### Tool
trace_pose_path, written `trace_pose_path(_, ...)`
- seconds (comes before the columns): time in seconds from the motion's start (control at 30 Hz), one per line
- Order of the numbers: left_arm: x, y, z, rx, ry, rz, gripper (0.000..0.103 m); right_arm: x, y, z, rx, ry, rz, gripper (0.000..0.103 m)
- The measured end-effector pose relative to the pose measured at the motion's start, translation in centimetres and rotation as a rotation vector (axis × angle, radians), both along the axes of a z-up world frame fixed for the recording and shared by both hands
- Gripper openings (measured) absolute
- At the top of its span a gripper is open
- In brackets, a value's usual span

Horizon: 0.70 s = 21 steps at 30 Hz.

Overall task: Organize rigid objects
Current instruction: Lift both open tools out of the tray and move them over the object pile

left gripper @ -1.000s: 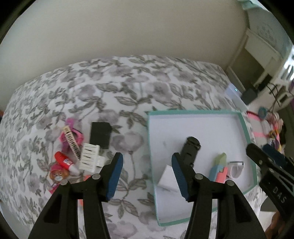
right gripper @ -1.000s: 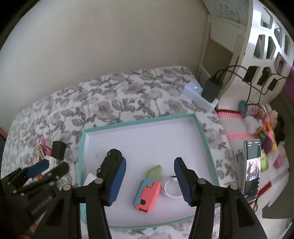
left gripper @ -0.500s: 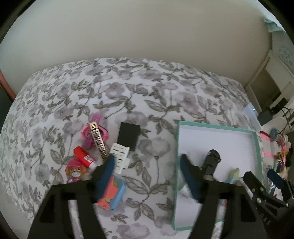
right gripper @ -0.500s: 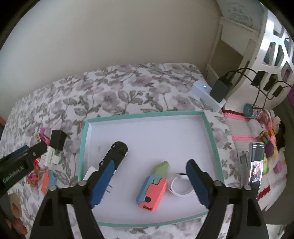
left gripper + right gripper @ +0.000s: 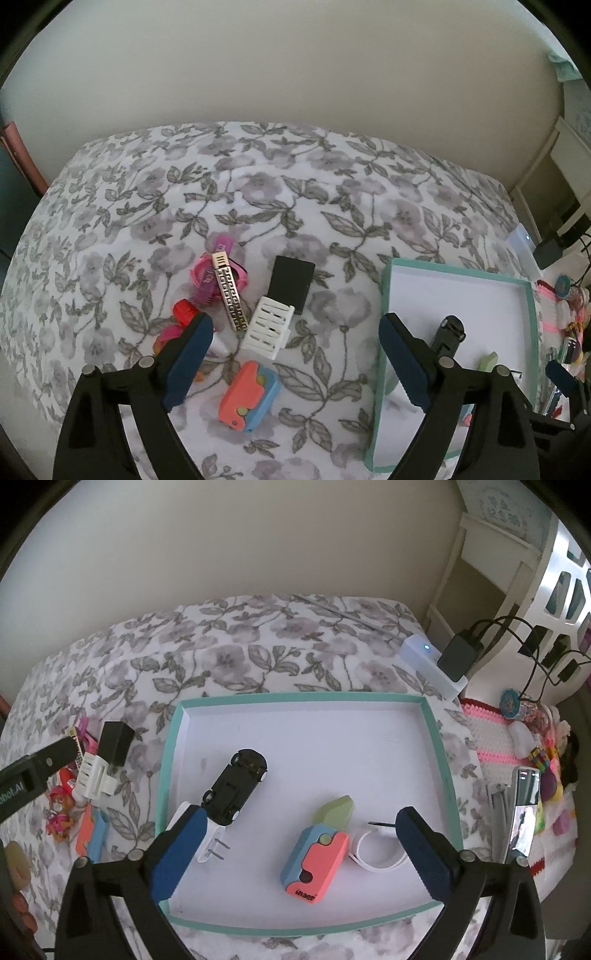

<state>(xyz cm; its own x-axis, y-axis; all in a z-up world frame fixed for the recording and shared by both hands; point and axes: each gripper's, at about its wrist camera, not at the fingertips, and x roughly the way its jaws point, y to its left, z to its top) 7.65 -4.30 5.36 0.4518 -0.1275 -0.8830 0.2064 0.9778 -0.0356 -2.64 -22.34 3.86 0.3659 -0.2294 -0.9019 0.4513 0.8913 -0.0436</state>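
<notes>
A teal-rimmed white tray [image 5: 173,738] [image 5: 382,332] lies on the floral bedspread. It holds a black toy car [image 5: 236,782], a pink-and-blue toy [image 5: 316,864], a white ring [image 5: 376,853] and a white plug [image 5: 212,843]. My right gripper [image 5: 299,842] hovers over the tray, its jaws opening with nothing gripped. Left of the tray lie another pink-and-blue toy [image 5: 249,395], a white slotted piece [image 5: 267,326], a black block [image 5: 291,282], a patterned bar [image 5: 229,291] and a pink band [image 5: 207,275]. My left gripper [image 5: 295,354] hangs above them, jaws opening, empty.
A white power strip [image 5: 432,664] with a black charger [image 5: 458,657] sits beyond the tray. A phone [image 5: 522,808] and small toys lie on the pink-striped mat [image 5: 487,753] at the right. A red-capped tube [image 5: 184,312] and a small figure [image 5: 57,805] lie far left.
Both grippers' jaws have spread wider. The left gripper has shifted left, from the tray's edge to above the loose items; the right gripper sank slightly over the tray.
</notes>
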Motion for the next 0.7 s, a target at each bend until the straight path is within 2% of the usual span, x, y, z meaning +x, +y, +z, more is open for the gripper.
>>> trace_pose_path(0.2, 0.6, 2.1, 0.0, 0.067, -0.040, 0.058, 0.097, 0.3, 0.5, -0.5, 0.033, -0.001, 0.009, 0.103)
trace_pose_path(0.5, 2.1, 8.4, -0.1, 0.048, -0.037, 0.211, 0.097, 2.0, 3.9, -1.4, 0.049, 0.017, 0.095, 0.103)
trace_pose_path(0.7, 2.2, 11.3, -0.3, 0.059, -0.030, 0.253, 0.097, 3.4, 7.2, -1.9, 0.078, 0.009, 0.167, 0.103)
